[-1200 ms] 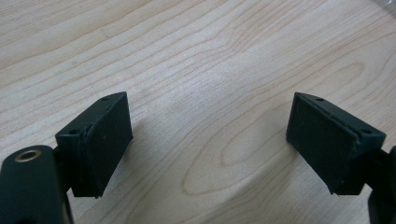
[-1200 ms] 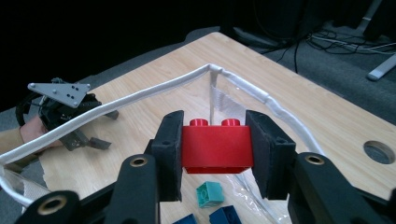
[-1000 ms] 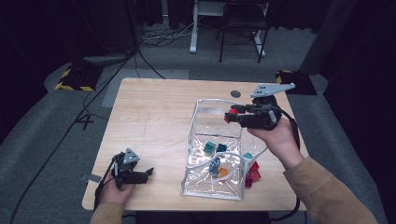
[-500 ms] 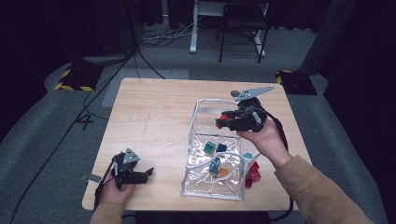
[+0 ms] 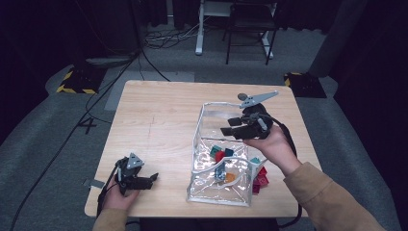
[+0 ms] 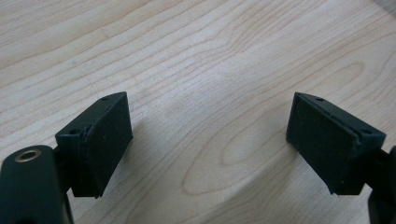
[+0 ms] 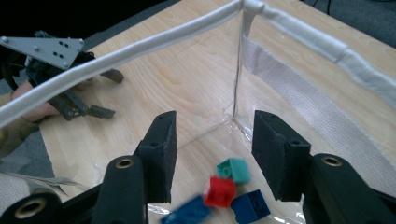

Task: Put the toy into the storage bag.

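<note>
1. Step in hand, as judged: dropping small building bricks into the clear bin (image 5: 208, 144) standing towards the right edge of the tabletop (image 5: 159, 120), its near wall close to the near edge.

2. Right gripper (image 5: 230, 131) is held over the open top of the bin, near its far right corner. Its jaws have just been opening and now stand spread with nothing between the pads. In the right gripper view a red brick (image 7: 219, 190), a green brick (image 7: 235, 170) and a blue brick (image 7: 250, 206) lie on the bin floor beneath the jaws; the blur at the frame's lower edge leaves one further blue piece unclear.

3. More bricks (image 5: 260, 177) lie on the tabletop just outside the bin's right wall, near the near right corner. These look to be the remaining stock.

4. Left gripper (image 5: 153, 179) rests at the near left corner, jaws spread wide over bare wood, holding nothing.

5. Recommended practice: lift the right gripper straight up past the white rim (image 7: 140, 49) before swinging outward, as the soft wall would snag easily.

6. Approach the outside bricks from above, jaws spread; pinch one brick across flat faces.

7. Release low inside the bin to limit bouncing.
</note>
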`<act>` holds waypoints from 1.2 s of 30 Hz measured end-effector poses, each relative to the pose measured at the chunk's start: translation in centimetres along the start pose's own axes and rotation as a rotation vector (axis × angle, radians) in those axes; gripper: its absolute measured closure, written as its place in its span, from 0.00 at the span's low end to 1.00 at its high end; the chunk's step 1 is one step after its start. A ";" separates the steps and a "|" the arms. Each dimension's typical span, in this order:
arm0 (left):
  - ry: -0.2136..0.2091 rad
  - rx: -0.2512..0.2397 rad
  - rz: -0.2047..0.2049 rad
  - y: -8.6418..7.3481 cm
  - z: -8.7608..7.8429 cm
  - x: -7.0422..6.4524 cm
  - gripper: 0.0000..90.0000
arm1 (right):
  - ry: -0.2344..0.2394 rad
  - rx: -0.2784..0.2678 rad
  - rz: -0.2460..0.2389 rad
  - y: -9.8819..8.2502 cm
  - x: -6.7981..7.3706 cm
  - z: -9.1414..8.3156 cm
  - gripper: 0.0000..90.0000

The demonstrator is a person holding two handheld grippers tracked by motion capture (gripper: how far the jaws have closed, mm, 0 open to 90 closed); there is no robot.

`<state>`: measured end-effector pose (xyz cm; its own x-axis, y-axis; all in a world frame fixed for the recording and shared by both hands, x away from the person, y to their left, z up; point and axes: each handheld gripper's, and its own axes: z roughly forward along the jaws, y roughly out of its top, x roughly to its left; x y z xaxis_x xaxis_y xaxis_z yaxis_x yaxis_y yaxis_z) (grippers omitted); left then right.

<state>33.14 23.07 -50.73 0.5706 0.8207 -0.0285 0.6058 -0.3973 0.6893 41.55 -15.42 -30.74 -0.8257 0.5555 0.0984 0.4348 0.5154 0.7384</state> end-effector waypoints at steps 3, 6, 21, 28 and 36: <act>0.000 0.000 0.000 0.0 0.0 0.0 0.16 | -0.005 -0.022 0.005 0.0 -0.2 -1.0 0.56; 0.000 0.000 0.000 0.0 0.0 0.0 0.16 | -0.012 -0.042 0.008 -0.3 -0.3 -2.1 0.56; 0.000 0.000 0.000 0.0 0.0 0.0 0.16 | -0.114 -0.116 0.047 -2.7 -2.7 -8.1 0.56; 0.000 0.000 0.000 0.0 0.0 0.0 0.16 | -0.163 -0.145 0.082 -4.0 -4.1 -10.3 0.56; 0.000 0.000 0.000 0.0 0.0 0.0 0.16 | -0.221 -0.151 0.106 -5.3 -5.4 -11.9 0.56</act>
<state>33.14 23.07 -50.73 0.5704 0.8209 -0.0284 0.6056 -0.3970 0.6897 39.41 -28.88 -27.23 -0.6730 0.7383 0.0444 0.4418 0.3531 0.8247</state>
